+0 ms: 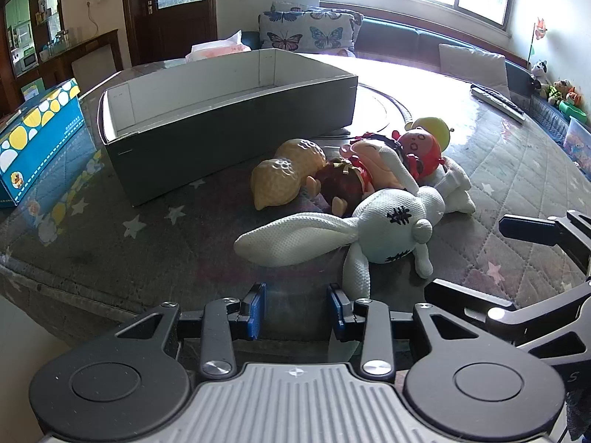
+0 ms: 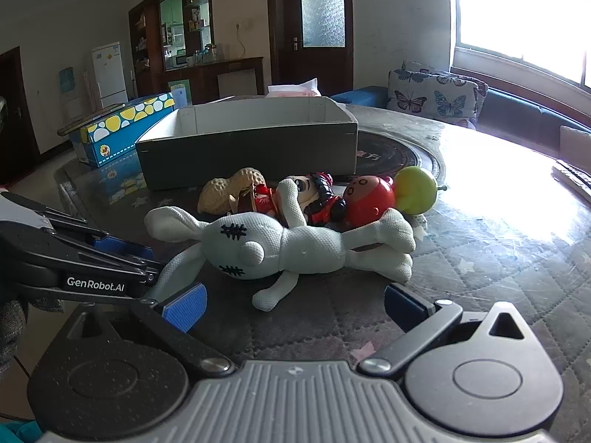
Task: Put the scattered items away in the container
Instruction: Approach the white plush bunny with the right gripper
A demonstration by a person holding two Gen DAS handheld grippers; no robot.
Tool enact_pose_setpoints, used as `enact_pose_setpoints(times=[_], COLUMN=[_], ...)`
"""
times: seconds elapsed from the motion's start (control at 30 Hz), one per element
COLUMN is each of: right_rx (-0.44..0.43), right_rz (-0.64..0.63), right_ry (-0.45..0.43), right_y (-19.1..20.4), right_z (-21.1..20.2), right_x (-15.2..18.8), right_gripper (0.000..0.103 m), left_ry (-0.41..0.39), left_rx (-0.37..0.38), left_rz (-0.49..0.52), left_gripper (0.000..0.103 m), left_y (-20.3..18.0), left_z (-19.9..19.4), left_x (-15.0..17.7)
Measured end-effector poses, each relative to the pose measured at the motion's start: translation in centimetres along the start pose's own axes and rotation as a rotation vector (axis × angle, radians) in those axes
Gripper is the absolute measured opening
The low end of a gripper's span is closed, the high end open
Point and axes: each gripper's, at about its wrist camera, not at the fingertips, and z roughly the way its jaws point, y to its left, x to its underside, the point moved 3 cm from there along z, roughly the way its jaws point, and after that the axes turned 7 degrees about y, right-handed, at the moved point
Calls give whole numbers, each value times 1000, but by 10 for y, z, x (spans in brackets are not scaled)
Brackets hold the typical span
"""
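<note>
A grey open box point(image 1: 229, 140) stands on the table with nothing showing inside it. Just in front of it lies a heap of toys: a tan peanut toy point(image 1: 284, 177), a doll point(image 1: 369, 162), a red round toy point(image 1: 421, 144), a green apple point(image 1: 432, 127) and, nearest me, a white plush rabbit point(image 1: 369, 236). My left gripper point(image 1: 297, 310) is open and holds nothing, just short of the rabbit's leg. My right gripper point(image 2: 295, 306) is open wide, its blue pads either side of the rabbit's point(image 2: 295, 251) lower leg without touching it.
A blue dotted carton point(image 1: 37, 136) sits left of the box and a tissue pack point(image 1: 218, 48) behind it. A remote control point(image 1: 498, 103) lies at the far right of the table. A dark turntable disc point(image 1: 384, 110) is beside the box. The table edge point(image 1: 74, 295) is close to me.
</note>
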Motion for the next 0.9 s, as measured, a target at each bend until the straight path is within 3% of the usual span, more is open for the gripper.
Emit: enact_pose_setpoints(times=[0.9], right_rx=[-22], right_rz=[-1], right_ry=[15], right_y=[-1], right_z=[10], right_x=[-5], right_gripper=[103], left_ry=[-3], left_rx=[29], left_rz=[6], left_gripper=[38], left_y=[3], left_z=[-5], left_x=[-11])
